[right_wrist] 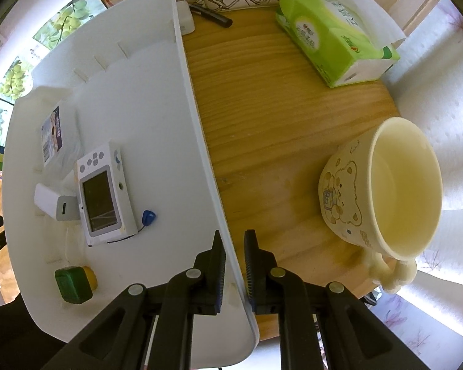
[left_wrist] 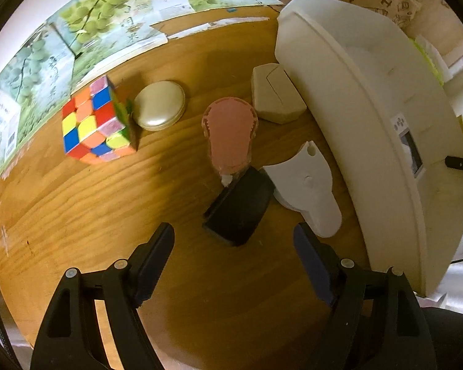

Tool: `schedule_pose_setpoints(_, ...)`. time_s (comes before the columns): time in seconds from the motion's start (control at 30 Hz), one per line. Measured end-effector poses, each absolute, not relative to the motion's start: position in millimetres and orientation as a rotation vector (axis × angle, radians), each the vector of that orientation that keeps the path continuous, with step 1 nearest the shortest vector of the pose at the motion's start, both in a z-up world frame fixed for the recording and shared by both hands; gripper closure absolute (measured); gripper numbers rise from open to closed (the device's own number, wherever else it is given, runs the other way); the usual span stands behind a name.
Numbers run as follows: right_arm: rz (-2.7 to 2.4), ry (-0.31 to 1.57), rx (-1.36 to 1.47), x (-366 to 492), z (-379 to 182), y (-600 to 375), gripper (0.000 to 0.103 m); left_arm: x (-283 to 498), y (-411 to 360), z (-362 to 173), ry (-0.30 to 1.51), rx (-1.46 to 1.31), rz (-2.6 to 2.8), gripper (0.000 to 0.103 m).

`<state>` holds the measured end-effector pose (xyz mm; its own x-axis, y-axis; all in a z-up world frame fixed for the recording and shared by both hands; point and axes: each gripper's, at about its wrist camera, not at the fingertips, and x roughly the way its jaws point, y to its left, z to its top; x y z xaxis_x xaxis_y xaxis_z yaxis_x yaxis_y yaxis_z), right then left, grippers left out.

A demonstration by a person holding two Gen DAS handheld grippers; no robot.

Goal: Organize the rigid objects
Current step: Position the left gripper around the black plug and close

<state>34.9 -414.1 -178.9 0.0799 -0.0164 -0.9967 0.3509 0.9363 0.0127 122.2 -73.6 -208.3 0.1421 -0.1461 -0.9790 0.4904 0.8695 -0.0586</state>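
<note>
The black block (left_wrist: pixel 239 208) lies on the wooden table (left_wrist: pixel 108 200), just ahead of the left gripper (left_wrist: pixel 234 240), and there is a crowd around it. A pink ridged piece (left_wrist: pixel 230 135) touches its far end, a white flat piece (left_wrist: pixel 308 185) sits tight against its right side, and the white bin (left_wrist: pixel 370 123) walls off everything beyond that. Further back sit a beige angular piece (left_wrist: pixel 274 94), a cream round case (left_wrist: pixel 160 104) and a colour cube (left_wrist: pixel 97 120). The left gripper's fingers (left_wrist: pixel 157 252) are spread wide and hold nothing; the block is ahead of the tips, not between them.

Over on the right, the right gripper (right_wrist: pixel 235 252) is pinching the bin's rim (right_wrist: pixel 200 123), one finger inside, one outside. In the bin lie a white handheld device (right_wrist: pixel 103 189), a white charger (right_wrist: pixel 54 203) and a green block (right_wrist: pixel 72 283). A bear mug (right_wrist: pixel 382 191) and a green tissue pack (right_wrist: pixel 333 37) stand on the table outside it.

What the pink and white pieces are is hard to make out.
</note>
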Motion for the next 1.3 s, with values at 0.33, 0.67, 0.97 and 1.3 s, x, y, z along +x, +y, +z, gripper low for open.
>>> schedule_pose_setpoints(0.33,-0.283,1.476,0.291,34.7,-181.2,-419.7,0.09,132.7,-81.7,-225.7,1.371,0.344,-0.497,0.021)
schedule_pose_setpoints(0.67,-0.293,1.476,0.31,34.6,-183.4,-423.7,0.09,136.6,-90.3,-246.5,1.405,0.331,-0.506,0.023)
schedule_pose_setpoints(0.97,-0.293,1.476,0.314,34.5,-183.7,-423.7,0.09,142.4,-97.9,-254.7,1.409,0.306,-0.516,0.037)
schedule_pose_setpoints(1.3,-0.292,1.475,0.314,34.3,-184.2,-423.2,0.09,148.0,-94.7,-251.3,1.407,0.302,-0.494,0.039)
